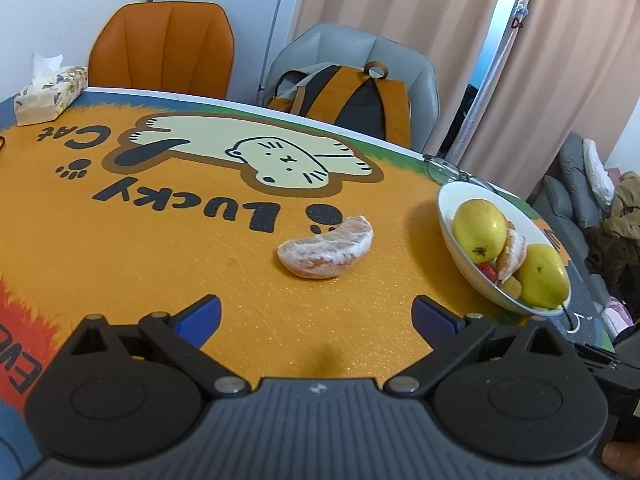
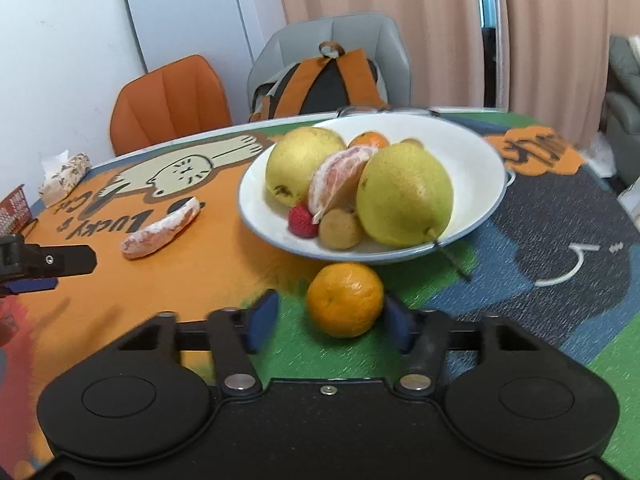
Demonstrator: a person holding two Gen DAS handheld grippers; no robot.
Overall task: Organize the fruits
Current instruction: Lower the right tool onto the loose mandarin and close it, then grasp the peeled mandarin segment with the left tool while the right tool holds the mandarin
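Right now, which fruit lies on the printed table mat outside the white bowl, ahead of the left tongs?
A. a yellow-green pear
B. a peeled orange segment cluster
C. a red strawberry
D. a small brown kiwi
B: the peeled orange segment cluster lies alone on the orange printed table mat, ahead of the open left tongs, while pears, strawberry and kiwi sit in the white bowl.

Bare orange tablecloth (image 1: 168,256) lies ahead of the left gripper (image 1: 316,316); the white fruit-filled bowl (image 2: 472,152) blocks beyond the right gripper (image 2: 332,320).
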